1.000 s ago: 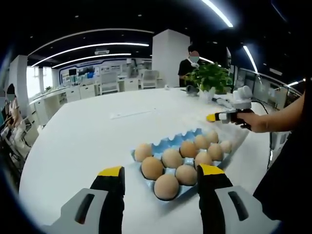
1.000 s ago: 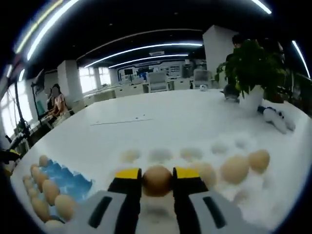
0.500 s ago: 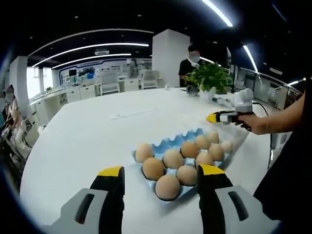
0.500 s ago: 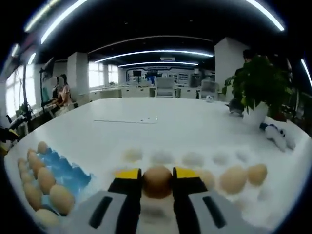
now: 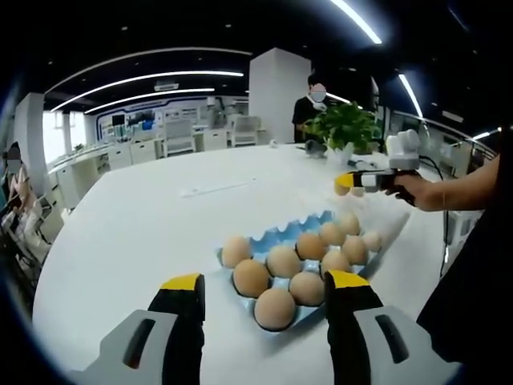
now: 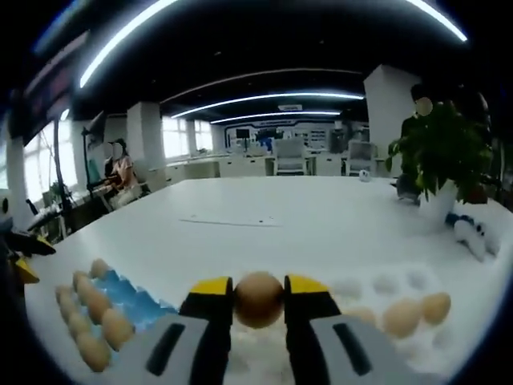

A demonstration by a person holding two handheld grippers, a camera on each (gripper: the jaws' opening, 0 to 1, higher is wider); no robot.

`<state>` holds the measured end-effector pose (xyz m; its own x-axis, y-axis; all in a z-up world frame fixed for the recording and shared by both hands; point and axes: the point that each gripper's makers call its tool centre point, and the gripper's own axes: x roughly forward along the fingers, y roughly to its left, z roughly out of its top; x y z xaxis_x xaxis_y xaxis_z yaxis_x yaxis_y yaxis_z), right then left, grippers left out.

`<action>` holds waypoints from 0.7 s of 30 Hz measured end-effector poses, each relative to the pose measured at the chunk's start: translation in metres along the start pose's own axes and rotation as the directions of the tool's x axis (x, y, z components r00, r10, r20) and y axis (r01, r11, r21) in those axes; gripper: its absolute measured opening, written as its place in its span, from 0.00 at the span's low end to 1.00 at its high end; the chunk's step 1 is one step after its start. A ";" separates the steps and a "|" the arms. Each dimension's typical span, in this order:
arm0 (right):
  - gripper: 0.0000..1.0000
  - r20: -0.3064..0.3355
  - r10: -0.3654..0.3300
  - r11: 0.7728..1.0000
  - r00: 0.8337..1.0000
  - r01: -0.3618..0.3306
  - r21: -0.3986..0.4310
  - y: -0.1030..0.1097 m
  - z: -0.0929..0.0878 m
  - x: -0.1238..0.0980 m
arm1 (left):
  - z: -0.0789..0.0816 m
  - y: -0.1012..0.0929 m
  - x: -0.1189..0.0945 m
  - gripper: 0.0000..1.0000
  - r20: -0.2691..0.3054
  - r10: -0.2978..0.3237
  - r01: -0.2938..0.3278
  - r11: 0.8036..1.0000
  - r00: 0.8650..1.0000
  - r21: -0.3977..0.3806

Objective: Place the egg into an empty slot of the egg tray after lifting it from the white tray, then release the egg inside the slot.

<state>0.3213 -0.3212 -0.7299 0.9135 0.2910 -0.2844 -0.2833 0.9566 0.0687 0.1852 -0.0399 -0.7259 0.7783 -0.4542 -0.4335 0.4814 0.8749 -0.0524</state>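
Yellow-tipped jaws of the left gripper (image 5: 260, 290) stood wide apart with nothing between them, low over the white table (image 5: 128, 233). Just beyond them lay the blue egg tray (image 5: 309, 234), its near slots filled with brown eggs. Farther right, the right gripper (image 6: 258, 293) was clamped on the egg (image 6: 258, 298), held in the air above the white tray (image 6: 449, 341), where two more eggs sat. A potted plant (image 5: 346, 128) stood at the table's far side.
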 end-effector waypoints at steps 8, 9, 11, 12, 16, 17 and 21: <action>0.24 0.006 0.075 0.997 0.997 -0.075 -0.010 0.029 0.008 0.007 | 0.000 0.001 -0.001 0.61 0.000 0.001 -0.001 1.000 1.000 0.002; 0.24 0.007 0.083 0.997 0.997 -0.083 -0.009 0.033 0.009 0.008 | 0.000 0.001 -0.001 0.61 0.000 0.001 -0.001 1.000 1.000 0.001; 0.24 0.008 0.103 0.995 0.995 -0.103 -0.002 0.040 0.010 0.009 | 0.000 0.001 -0.001 0.61 0.002 0.001 -0.001 1.000 1.000 0.001; 0.24 0.007 0.115 0.993 0.993 -0.115 -0.012 0.045 0.010 0.011 | 0.000 0.001 -0.001 0.61 0.002 0.002 -0.002 1.000 1.000 0.000; 0.24 0.005 0.172 0.985 0.985 -0.172 -0.017 0.068 0.012 0.015 | 0.000 0.001 -0.001 0.61 0.003 0.002 -0.002 1.000 1.000 -0.001; 0.24 0.001 0.190 0.982 0.982 -0.190 -0.014 0.075 0.012 0.016 | -0.001 0.001 -0.001 0.61 0.002 0.003 -0.003 1.000 1.000 -0.001; 0.24 -0.011 0.244 0.969 0.970 -0.244 -0.022 0.098 0.011 0.019 | -0.001 0.001 -0.002 0.61 0.001 0.005 -0.005 1.000 1.000 -0.003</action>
<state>0.3145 -0.2218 -0.7183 0.8135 0.5153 -0.2695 -0.5042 0.8559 0.1145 0.1840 -0.0379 -0.7263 0.7809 -0.4505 -0.4326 0.4768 0.8774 -0.0531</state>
